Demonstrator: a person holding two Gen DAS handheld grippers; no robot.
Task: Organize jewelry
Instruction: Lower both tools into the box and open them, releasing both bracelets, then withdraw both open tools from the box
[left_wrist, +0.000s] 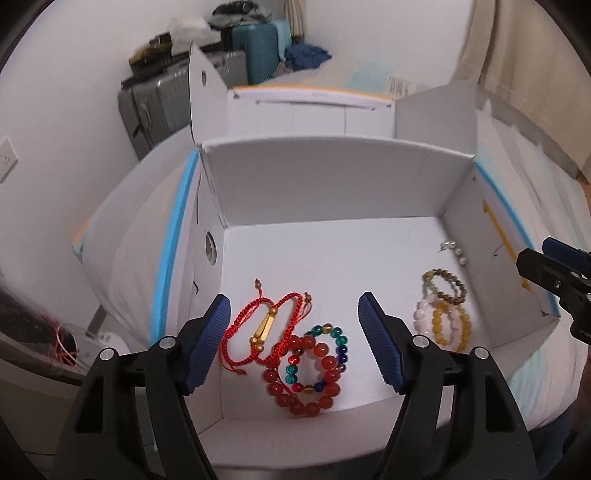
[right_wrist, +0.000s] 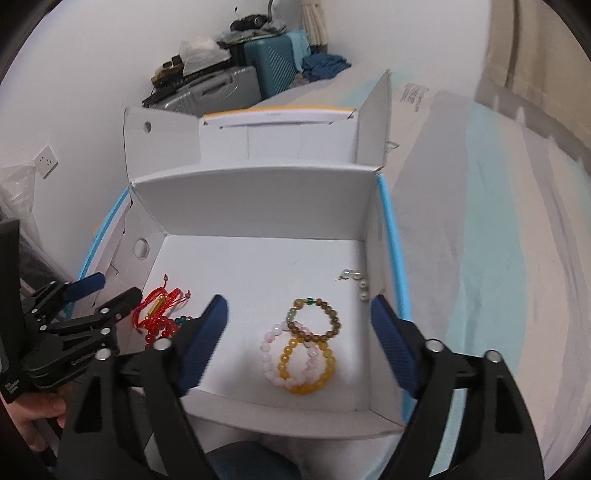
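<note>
From the left wrist view, the left gripper (left_wrist: 295, 339) stands wide open and holds nothing — its blue ribbed pads flank a cluster lying on the floor of the white cardboard box (left_wrist: 332, 184): a red braided cord bracelet with a gold tube bead (left_wrist: 264, 328), touching a chunky orange-red bead bracelet (left_wrist: 306, 376) and a smaller ring of teal and blue glass beads (left_wrist: 317, 360). That cluster lies directly ahead and below, the gold tube slanting up to the right. From the right wrist view, the right gripper (right_wrist: 299, 343) is likewise spread wide and empty — between its pads lie a brown bead bracelet (right_wrist: 314, 319), a pale pink one (right_wrist: 288, 354) and a yellow one (right_wrist: 306, 369), overlapping. Each hand is nearer its own pile, so a straight descent looks enough.
</note>
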